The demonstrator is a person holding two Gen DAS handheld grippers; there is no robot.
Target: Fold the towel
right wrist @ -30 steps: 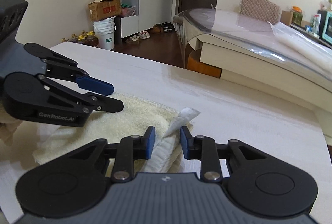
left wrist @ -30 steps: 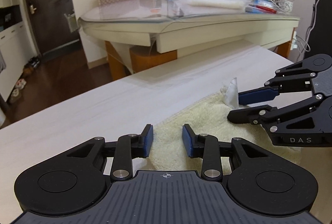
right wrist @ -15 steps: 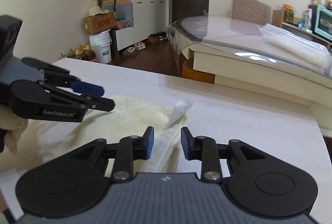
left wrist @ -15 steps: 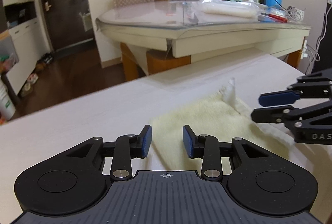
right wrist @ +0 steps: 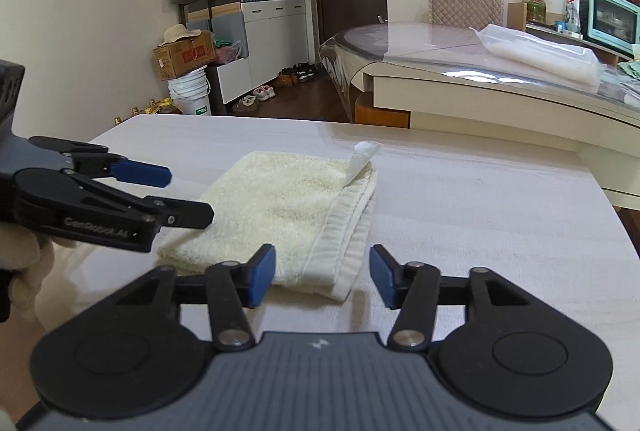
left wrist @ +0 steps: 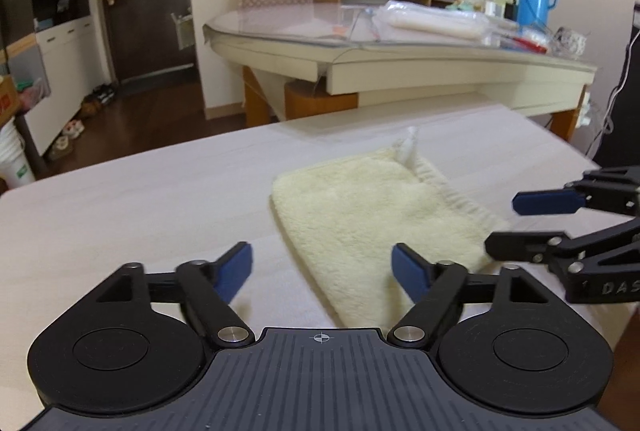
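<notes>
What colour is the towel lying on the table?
The towel is pale cream-yellow with a white label at one corner, clearest in the right wrist view.

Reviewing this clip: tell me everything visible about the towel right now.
The towel is a pale cream terry cloth, fluffy on top, lying flat on the white table in a folded rectangle. Along its right edge a flat woven hem shows stacked layers. A white care tag sticks up at the far right corner. Nothing grips it: the left gripper and the right gripper are both open at its near edge, apparently clear of the fabric.
</notes>
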